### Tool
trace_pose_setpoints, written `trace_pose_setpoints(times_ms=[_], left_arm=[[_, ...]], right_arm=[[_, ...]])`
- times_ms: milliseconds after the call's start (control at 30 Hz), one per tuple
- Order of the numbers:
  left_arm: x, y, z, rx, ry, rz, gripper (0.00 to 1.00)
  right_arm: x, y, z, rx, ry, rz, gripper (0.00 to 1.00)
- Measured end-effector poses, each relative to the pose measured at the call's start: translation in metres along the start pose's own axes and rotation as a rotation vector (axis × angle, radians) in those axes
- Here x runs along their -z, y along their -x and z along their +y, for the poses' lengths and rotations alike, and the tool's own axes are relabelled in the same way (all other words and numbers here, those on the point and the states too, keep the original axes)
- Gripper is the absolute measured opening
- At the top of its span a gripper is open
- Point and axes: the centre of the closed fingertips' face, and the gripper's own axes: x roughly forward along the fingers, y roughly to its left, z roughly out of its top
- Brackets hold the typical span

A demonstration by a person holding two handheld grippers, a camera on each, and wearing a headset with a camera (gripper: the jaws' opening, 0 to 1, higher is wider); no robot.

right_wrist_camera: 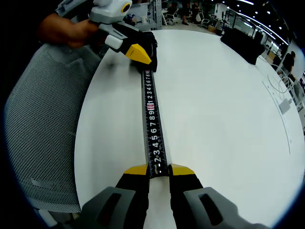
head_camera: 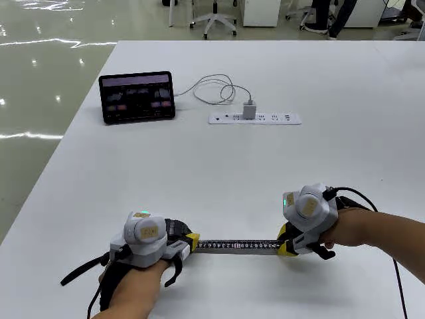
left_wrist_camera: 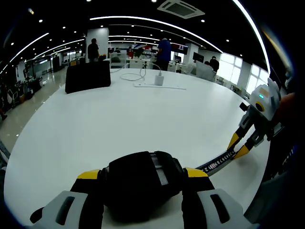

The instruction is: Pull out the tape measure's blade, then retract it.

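Two ends held, one blade [right_wrist_camera: 151, 119] stretched between.
On the table [head_camera: 265, 173], the left gripper [left_wrist_camera: 142, 174] clamps the black case [head_camera: 174, 230]; the right gripper [right_wrist_camera: 158, 170], off to the case's right, pinches the blade's tip. Its long axis runs straight from case to right gripper, so retracting likely means following that line back.

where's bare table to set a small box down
Free: the white table between the black tablet, white power strip and the extended tape blade; also right of the strip. Crowded: the near edge, where the left gripper holds the black tape case and the right gripper pinches the blade.
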Motion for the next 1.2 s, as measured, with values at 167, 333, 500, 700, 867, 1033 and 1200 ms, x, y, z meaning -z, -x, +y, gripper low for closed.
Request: trace_pose_setpoints(times_ms=[167,333,500,700,867,1033,1200], left_arm=[[0.0,0.0,0.0,0.001,0.0,-0.001,0.62],[0.0,0.0,0.0,0.002,0.002,-0.001,0.62],[0.0,0.0,0.0,0.003,0.003,-0.001,0.62],[0.0,0.0,0.0,0.005,0.005,-0.003,0.62],[0.0,0.0,0.0,0.007,0.009,-0.002,0.62],[0.0,0.0,0.0,0.017,0.012,-0.002,0.62],[0.0,0.0,0.0,0.016,0.011,0.0,0.62]], right_arm=[[-0.004,-0.001,0.0,-0.002,-0.004,-0.002,0.11],[-0.008,-0.004,-0.001,-0.005,-0.008,-0.002,0.11],[-0.01,-0.006,-0.001,-0.006,-0.008,-0.007,0.11],[-0.014,-0.008,0.0,-0.006,-0.008,-0.013,0.12],[-0.016,-0.009,0.0,-0.006,-0.013,-0.018,0.12],[-0.018,-0.01,0.001,-0.005,-0.02,-0.022,0.12],[-0.021,-0.011,0.002,0.0,-0.022,-0.021,0.12]])
